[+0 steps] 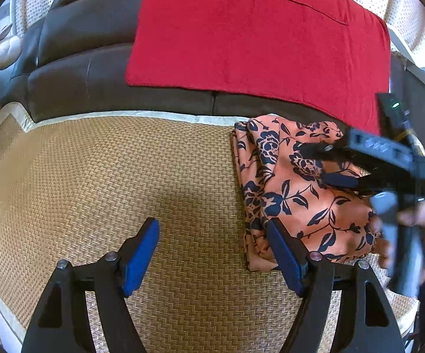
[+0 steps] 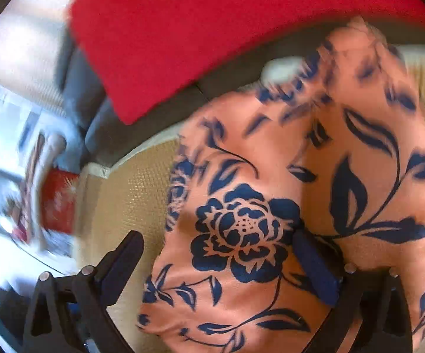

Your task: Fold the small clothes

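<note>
My left gripper (image 1: pixel 212 257) hangs spread and empty beside the folded floral garment (image 1: pixel 297 194) on the woven mat (image 1: pixel 124 182); my right gripper (image 2: pixel 227 267), fingers apart, straddles its top layer. Fold looks nearly finished; next, I'd press flat.

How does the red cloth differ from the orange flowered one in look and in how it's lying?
The red cloth is plain; the orange flowered garment bears dark blue roses and leaves. The red one lies spread flat over the dark sofa, while the flowered one sits folded in layers on the woven mat. Only the flowered one has a gripper, the right gripper, over it. Both are fabric.
</note>
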Motion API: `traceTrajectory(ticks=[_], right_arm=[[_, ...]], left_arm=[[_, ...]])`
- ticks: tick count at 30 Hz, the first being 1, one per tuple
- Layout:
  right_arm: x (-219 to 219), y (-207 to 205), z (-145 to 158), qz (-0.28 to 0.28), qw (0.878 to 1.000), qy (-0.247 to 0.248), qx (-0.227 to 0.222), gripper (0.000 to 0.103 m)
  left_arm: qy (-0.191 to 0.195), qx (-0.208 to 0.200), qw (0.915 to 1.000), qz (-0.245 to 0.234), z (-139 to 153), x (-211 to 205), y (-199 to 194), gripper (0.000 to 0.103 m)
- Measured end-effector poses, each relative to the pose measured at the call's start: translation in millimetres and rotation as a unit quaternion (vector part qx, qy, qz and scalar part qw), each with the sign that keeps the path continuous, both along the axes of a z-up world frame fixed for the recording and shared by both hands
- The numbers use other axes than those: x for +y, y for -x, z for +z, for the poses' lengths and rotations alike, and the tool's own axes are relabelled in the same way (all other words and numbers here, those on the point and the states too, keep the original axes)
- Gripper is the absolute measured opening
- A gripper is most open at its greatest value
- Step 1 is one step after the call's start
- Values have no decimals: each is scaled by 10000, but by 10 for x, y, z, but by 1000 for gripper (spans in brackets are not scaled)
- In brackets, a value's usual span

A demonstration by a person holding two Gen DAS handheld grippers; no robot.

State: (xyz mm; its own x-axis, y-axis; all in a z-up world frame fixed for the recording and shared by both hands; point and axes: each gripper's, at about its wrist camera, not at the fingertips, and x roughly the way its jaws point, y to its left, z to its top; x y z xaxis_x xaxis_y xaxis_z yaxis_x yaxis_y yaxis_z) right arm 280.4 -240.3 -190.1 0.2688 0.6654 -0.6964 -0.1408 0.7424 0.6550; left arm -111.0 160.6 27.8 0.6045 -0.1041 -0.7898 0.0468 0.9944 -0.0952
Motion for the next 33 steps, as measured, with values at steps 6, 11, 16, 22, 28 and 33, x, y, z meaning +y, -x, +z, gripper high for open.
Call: traceTrajectory(ticks=[6, 11, 16, 22, 28, 33], right_arm=[[247, 166, 181, 308, 9988, -289, -235, 103], [331, 367, 237, 486, 9983, -119, -292, 102], [-40, 872, 673, -4, 9947, 204, -1011, 102], [-333, 1607, 867, -307, 9817, 1026, -1574, 103], [-518, 1951, 1020, -971, 9566, 1874, -2010, 103], [-492, 1997, 961, -1070, 9419, 2479, -1999, 103]], left_arm=[[68, -14, 9999, 102, 61, 34, 102, 76], [-91, -256, 9996, 109, 235, 52, 274, 82], [-21, -333, 9993, 194, 309, 45, 365, 83], [-115, -354, 9992, 127, 332, -128, 444, 83], [-537, -521, 9970, 202, 340, -318, 501, 85], [-684, -451, 9964, 237, 301, -382, 496, 85]])
